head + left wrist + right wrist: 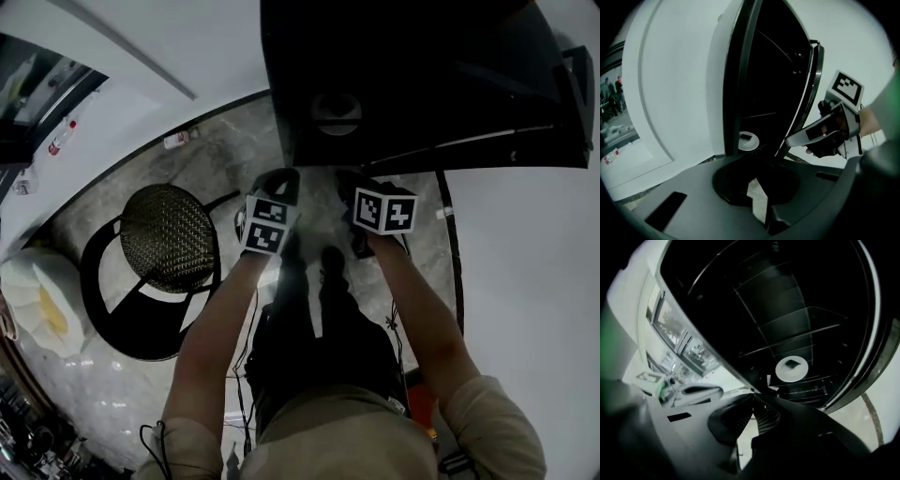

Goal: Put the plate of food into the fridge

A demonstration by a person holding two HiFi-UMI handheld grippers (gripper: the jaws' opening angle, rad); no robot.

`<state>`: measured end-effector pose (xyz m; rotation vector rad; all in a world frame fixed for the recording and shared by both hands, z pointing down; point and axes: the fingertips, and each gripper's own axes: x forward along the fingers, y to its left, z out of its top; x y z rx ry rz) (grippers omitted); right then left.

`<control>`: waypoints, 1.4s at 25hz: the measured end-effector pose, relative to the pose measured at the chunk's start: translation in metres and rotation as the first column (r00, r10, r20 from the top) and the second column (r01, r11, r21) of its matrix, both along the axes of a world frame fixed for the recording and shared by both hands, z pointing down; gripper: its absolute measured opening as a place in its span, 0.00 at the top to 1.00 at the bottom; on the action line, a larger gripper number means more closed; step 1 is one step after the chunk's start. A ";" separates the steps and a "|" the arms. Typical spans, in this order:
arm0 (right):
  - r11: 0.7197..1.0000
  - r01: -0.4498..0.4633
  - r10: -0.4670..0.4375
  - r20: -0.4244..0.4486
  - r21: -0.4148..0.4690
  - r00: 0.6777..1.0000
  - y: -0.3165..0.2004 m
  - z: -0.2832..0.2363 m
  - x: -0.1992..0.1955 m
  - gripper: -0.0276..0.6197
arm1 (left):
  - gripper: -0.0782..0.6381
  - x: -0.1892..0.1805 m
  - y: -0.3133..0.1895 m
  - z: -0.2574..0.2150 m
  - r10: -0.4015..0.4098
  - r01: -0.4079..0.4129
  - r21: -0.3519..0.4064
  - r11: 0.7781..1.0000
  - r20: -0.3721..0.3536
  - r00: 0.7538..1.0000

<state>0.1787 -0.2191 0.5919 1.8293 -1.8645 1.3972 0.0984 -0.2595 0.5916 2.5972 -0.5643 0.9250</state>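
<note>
Left gripper (pixel 755 182) and right gripper (pixel 753 398) both closed, empty. Plate (pixel 791 369) is shelved ahead of the right claw. Risk: if I slam the open fridge door (pixel 812 89), I could jolt the plate off.

Both arms stretched fwd; left gripper (pixel 277 180) & right gripper (pixel 356 183) side by side (all jaws together, empty).

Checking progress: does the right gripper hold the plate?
No, the plate sits on a fridge shelf, beyond the shut right gripper.
</note>
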 end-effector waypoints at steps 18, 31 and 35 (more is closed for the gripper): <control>0.988 0.122 -0.129 -0.067 -0.091 0.989 0.038 -0.053 -0.044 0.92 | 0.88 -0.009 0.025 -0.075 0.001 -0.005 -0.055 0.998 -0.067 0.998; 0.974 0.200 -0.212 -0.118 -0.104 0.970 0.076 -0.093 -0.030 0.92 | 0.88 -0.010 0.044 -0.112 -0.089 0.078 -0.093 0.993 -0.116 0.989; 0.970 0.229 -0.240 -0.170 -0.078 0.956 0.074 -0.107 -0.028 0.92 | 0.88 -0.004 0.056 -0.131 -0.058 0.047 -0.080 0.996 -0.139 0.989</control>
